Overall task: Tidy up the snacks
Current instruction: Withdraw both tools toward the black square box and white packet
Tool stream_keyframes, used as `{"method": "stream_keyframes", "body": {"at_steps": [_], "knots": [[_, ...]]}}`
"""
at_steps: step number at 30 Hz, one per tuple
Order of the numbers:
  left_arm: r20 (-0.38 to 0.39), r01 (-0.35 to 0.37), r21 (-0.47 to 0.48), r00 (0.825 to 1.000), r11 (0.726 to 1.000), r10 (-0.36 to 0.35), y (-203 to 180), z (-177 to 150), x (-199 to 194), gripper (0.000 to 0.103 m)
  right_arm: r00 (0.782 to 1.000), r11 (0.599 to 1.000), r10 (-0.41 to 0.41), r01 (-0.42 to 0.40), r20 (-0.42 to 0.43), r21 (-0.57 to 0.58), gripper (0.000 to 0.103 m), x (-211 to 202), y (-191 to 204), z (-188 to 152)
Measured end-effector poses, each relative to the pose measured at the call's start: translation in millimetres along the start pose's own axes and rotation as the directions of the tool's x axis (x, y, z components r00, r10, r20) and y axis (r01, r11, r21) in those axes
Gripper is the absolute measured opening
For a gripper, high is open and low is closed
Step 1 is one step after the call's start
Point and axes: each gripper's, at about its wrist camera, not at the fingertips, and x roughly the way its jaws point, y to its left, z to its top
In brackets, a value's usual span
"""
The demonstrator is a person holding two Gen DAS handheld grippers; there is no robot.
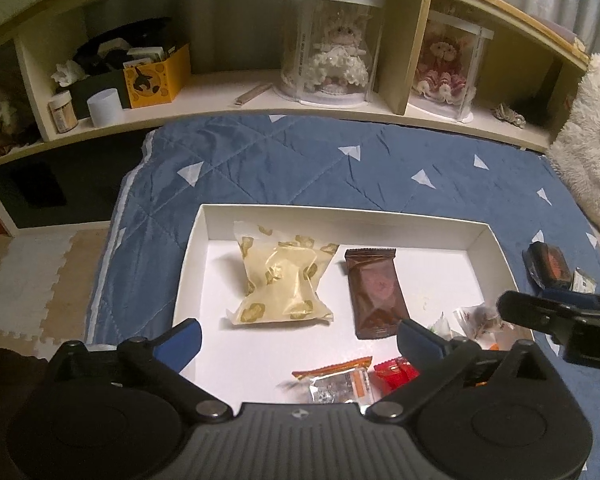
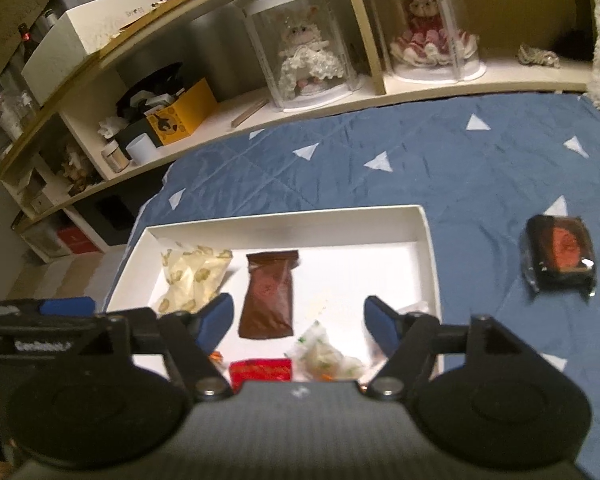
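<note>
Hovering over the white tray (image 1: 476, 236) at frame centre, both left tongs (image 1: 298, 334) and right tongs (image 2: 298, 320) gape empty; cream packet (image 1: 284, 276) and brown packet (image 1: 374, 294) lie inside, black packet (image 2: 558, 258) on blue quilt (image 2: 440, 160), right

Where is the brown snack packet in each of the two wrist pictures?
Left wrist: the brown packet lies in the white box, right of centre, beside the cream packet.
Right wrist: the packet lies centre-left, between the blue fingertips.
Shared landmark: the white-dressed doll on the shelf.
</note>
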Motion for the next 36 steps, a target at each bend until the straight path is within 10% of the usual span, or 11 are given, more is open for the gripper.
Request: {"method": "stream_keyframes", "body": {"at_steps": [8,36], "knots": [[0.022,0.007,-0.004,1.000,1.000,-0.007,-7,-7,-22,0.103,0.997,0.997,-0.062,0.063,0.039,-0.042,0.102,-23,-6,-9],[0.101,0.118,0.045,0.987,0.992,-0.122,-100,-3,-35,0.103,0.975,0.974,-0.185,0.199,0.121,-0.113,0.102,-94,-64,-19]]}}
